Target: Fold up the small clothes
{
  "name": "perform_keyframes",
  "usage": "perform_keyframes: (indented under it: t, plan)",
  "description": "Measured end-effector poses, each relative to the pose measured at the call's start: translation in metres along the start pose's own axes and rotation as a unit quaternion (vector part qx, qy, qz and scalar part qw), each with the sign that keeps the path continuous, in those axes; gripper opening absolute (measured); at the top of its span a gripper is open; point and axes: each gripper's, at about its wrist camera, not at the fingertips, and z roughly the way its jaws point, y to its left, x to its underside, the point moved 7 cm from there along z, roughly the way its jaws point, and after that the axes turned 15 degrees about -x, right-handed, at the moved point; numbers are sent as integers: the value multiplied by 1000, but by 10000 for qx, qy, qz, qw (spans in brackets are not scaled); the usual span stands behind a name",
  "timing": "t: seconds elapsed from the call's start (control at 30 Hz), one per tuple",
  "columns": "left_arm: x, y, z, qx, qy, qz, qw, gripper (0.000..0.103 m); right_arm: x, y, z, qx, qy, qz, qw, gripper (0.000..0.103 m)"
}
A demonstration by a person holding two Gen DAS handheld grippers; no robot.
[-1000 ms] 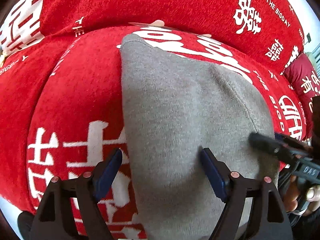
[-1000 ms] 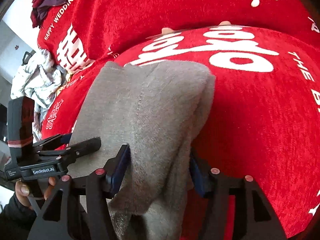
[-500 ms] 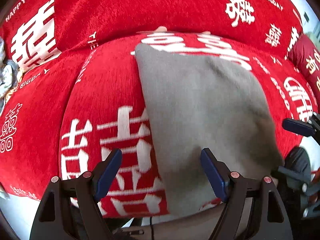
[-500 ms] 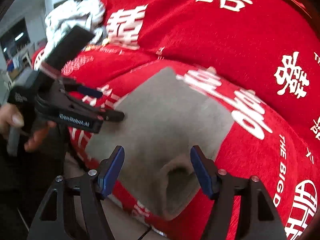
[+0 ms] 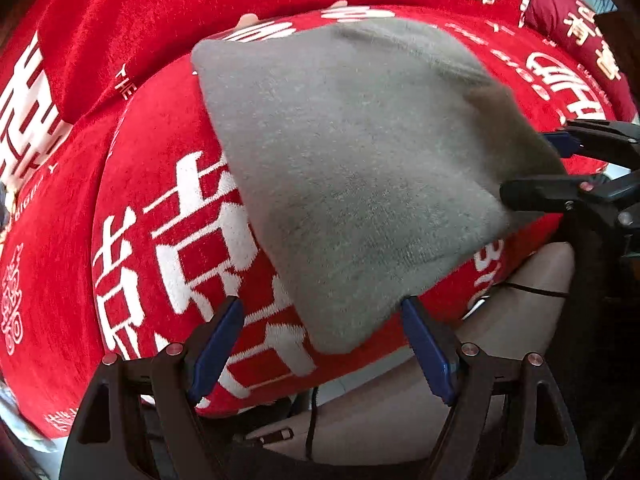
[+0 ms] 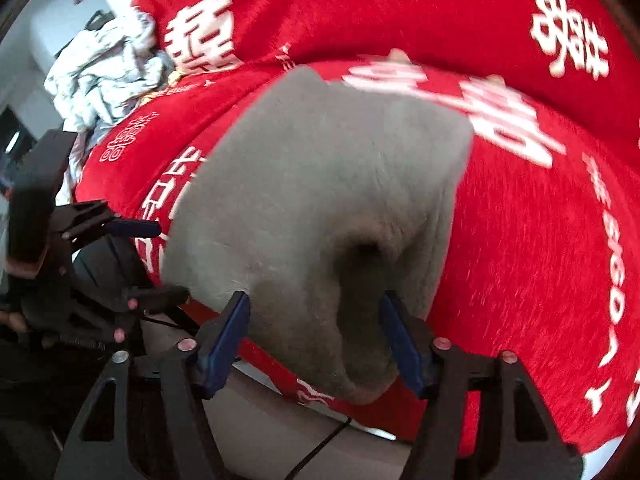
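A folded grey knit garment (image 5: 360,168) lies flat on a red cushion (image 5: 160,160) printed with white characters; its near corner reaches the cushion's front edge. My left gripper (image 5: 322,348) hovers open over that corner, and its blue pads (image 5: 216,344) stand clear of the cloth. In the right wrist view the garment (image 6: 312,200) shows a dark fold hollow at its near end. My right gripper (image 6: 312,342) straddles that end with its jaws closing, the cloth between them but not visibly pinched. Each gripper shows at the edge of the other's view: the left gripper (image 6: 152,260), the right gripper (image 5: 532,168).
A heap of pale crumpled clothes (image 6: 104,64) lies beyond the cushion at the upper left. A dark red pillow (image 5: 568,20) sits at the far right. Below the cushion's front edge are a beige surface (image 5: 520,320) and a thin black cable (image 5: 532,290). A hand (image 6: 20,264) holds the left gripper.
The right gripper, which a second ago held a bunched end of the grey garment, let it go; the garment now lies flat. Both grippers drew back toward the cushion's front edge and rolled.
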Motion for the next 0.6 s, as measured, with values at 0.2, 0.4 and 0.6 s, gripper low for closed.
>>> perform_keyframes:
  t: [0.2,0.4,0.6]
  plan:
    - [0,-14,7,10,112,299,9995,82,2,-7,2,-239,-54,273,9993,33]
    - [-3,-9,14,-330,154,237,9991,82,2,-6,-2,-488,-70,469,9977,33]
    - [8,38,38,29,935,-1150,9890,82,8,-14,-2,-306,57,521,9982,9]
